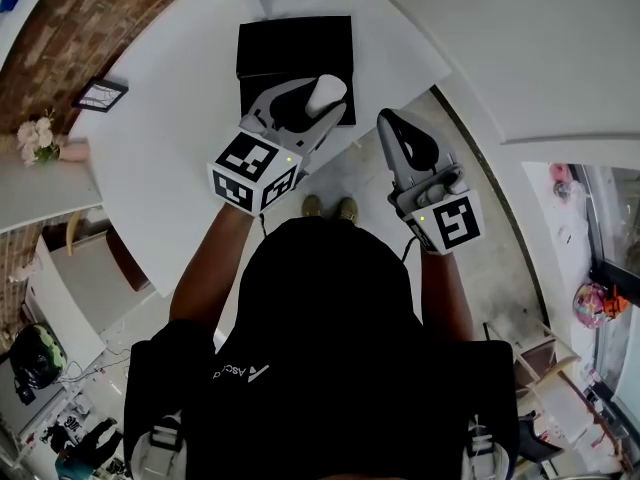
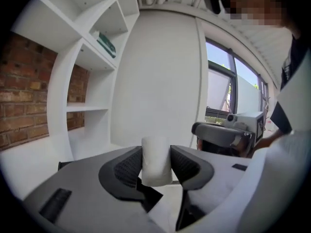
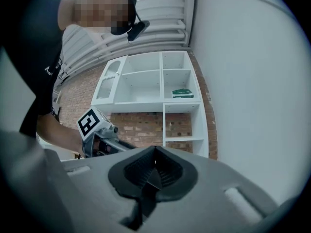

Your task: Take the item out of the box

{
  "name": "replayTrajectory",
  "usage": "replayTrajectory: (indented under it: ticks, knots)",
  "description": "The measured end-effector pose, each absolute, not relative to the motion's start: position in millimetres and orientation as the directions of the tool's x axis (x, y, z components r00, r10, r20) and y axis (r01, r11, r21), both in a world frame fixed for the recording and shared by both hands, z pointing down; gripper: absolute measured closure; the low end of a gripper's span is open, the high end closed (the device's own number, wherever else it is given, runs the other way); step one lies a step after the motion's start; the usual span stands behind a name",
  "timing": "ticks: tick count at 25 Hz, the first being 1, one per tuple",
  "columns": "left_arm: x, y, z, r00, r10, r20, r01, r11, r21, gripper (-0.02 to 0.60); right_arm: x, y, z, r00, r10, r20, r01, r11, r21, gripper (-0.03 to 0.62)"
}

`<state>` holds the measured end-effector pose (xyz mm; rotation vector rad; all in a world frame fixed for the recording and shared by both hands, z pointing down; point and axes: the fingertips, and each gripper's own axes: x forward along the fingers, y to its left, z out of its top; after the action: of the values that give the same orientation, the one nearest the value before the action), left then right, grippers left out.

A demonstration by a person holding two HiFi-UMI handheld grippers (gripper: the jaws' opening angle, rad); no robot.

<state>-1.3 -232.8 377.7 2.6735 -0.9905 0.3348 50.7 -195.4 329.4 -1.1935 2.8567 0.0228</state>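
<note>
Left gripper [image 2: 155, 153]: its pads clamp the upright white item [image 2: 156, 165], which we judge lifted above the black box [image 1: 295, 48] beneath its tips; right gripper [image 3: 154, 160] alongside, closed and empty; we advise a steady squeeze and level carry.

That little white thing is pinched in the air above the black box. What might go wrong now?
The left gripper pinches the white item only by its sides, so it might slip and fall back toward the black box. The box sits near the edge of the table, so a dropped item may roll off; the right gripper, shut and aside, would not catch it.
</note>
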Motion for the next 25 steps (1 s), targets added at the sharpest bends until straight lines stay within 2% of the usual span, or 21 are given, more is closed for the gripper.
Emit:
replayTrajectory:
  ticks: [11, 19, 25]
  knots:
    - [-4.9, -190.6, 308.5, 0.786, -0.618, -0.005, -0.617, -0.786, 0.045, 0.403, 40.2, -173.3, 307.9, -0.693, -0.716, -0.083, -0.719, 0.696, 0.004, 0.594]
    - [-13.4, -177.4, 291.3, 0.776, -0.623, -0.102, -0.626, -0.78, 0.002, 0.403, 38.8, -163.3, 303.3, -0.686, -0.722, -0.092, -0.725, 0.688, 0.015, 0.594]
    - [-15.7, -172.2, 298.2, 0.781, -0.619, -0.084, -0.621, -0.784, 0.003, 0.403, 35.4, -158.9, 304.4, -0.684, -0.724, -0.089, -0.728, 0.685, 0.023, 0.594]
